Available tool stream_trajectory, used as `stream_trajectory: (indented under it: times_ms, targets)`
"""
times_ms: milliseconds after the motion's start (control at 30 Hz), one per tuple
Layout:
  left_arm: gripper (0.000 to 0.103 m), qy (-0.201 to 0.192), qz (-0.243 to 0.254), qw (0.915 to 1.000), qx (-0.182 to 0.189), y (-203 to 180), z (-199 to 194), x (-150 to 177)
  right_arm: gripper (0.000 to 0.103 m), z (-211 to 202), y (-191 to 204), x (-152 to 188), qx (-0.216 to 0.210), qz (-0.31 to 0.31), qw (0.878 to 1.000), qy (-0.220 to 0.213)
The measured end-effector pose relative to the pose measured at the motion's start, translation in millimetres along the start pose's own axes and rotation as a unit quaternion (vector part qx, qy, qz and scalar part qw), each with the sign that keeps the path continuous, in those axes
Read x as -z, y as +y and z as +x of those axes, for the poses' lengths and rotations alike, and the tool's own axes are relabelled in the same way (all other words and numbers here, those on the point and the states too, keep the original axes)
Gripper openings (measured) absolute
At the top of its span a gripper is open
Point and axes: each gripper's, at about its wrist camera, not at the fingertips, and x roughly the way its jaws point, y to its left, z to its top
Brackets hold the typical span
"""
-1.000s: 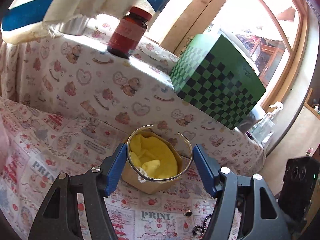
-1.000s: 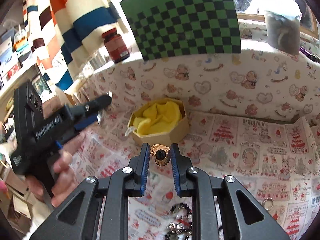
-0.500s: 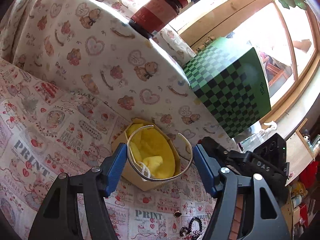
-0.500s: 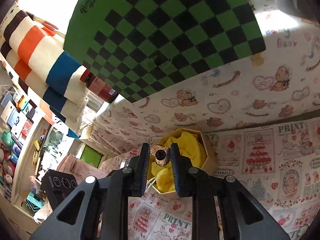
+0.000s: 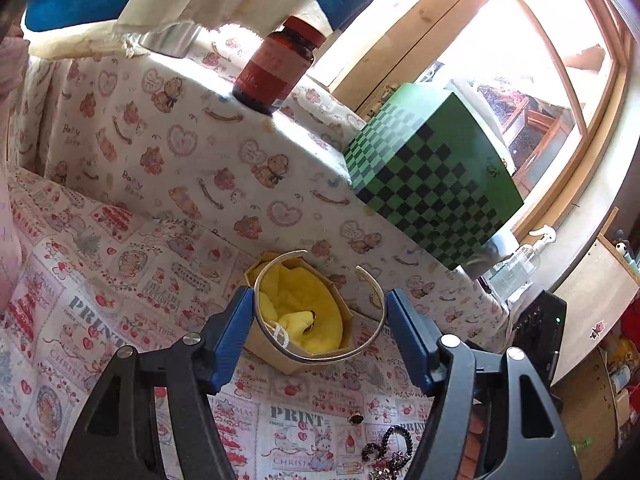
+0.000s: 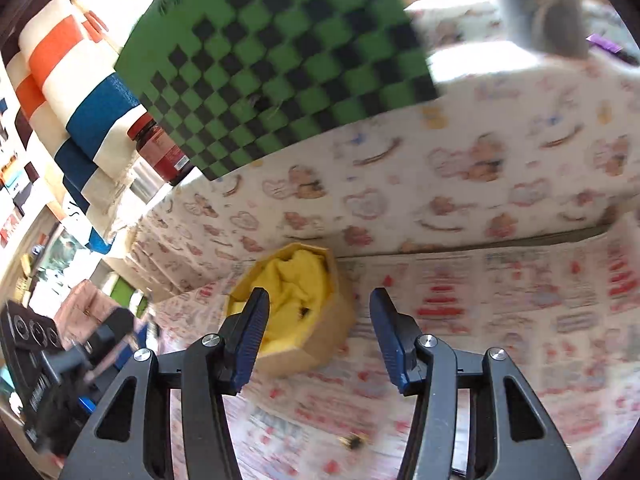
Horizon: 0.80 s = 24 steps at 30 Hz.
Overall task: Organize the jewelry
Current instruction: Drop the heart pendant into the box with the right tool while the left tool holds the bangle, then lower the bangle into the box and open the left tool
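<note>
My left gripper (image 5: 320, 320) is shut on a silver cuff bangle (image 5: 320, 358) and holds it just above an octagonal cardboard box (image 5: 280, 360) lined with yellow cloth (image 5: 304, 308). A small dark earring (image 5: 310, 326) lies on that cloth. My right gripper (image 6: 318, 332) is open and empty, just in front of the same box (image 6: 320, 352), where the earring (image 6: 304, 312) shows on the yellow lining. The left gripper also shows blurred at the lower left of the right wrist view (image 6: 80, 352).
A green checkered box (image 5: 432, 172) and a red-capped brown jar (image 5: 276, 68) stand on the raised ledge behind. Loose jewelry lies on the printed cloth: a small earring (image 5: 355, 419), a dark bead bracelet (image 5: 390, 444), and a small piece (image 6: 352, 442) below my right gripper.
My right gripper opened and let go of the round earring, which now lies in the yellow-lined box. The left gripper still holds the bangle over the box.
</note>
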Motion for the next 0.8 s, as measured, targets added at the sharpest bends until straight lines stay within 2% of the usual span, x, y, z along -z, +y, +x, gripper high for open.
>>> stream_trajectory:
  times_ms: [67, 233, 367, 467, 567, 733, 800]
  targets:
    - [0.066, -0.005, 0.015, 0.9999, -0.004, -8, -1, 2, 0.066, -24, -7, 7, 0.033, -0.023, 0.999, -0.025]
    - [0.066, -0.007, 0.034, 0.9993, -0.014, -15, 1, 8, 0.069, -66, -16, 22, 0.083, -0.081, 0.990, -0.081]
    - [0.066, -0.007, 0.058, 0.9975, -0.040, -17, 7, 12, 0.069, -71, -16, 24, 0.062, -0.091, 0.992, -0.065]
    - [0.066, -0.004, 0.068, 0.9965, -0.048, -19, 11, 15, 0.069, -67, -15, 25, 0.072, -0.093, 0.992, -0.040]
    - [0.066, -0.003, 0.078, 0.9957, -0.049, -23, 11, 17, 0.069, -62, -15, 27, 0.087, -0.088, 0.992, -0.038]
    - [0.066, -0.009, 0.096, 0.9945, -0.039, -34, 10, 19, 0.069, -52, -30, 26, 0.092, -0.058, 0.994, -0.012]
    - [0.066, 0.005, 0.113, 0.9921, -0.054, -43, 19, 16, 0.069, -52, -35, 25, 0.100, -0.054, 0.993, -0.013]
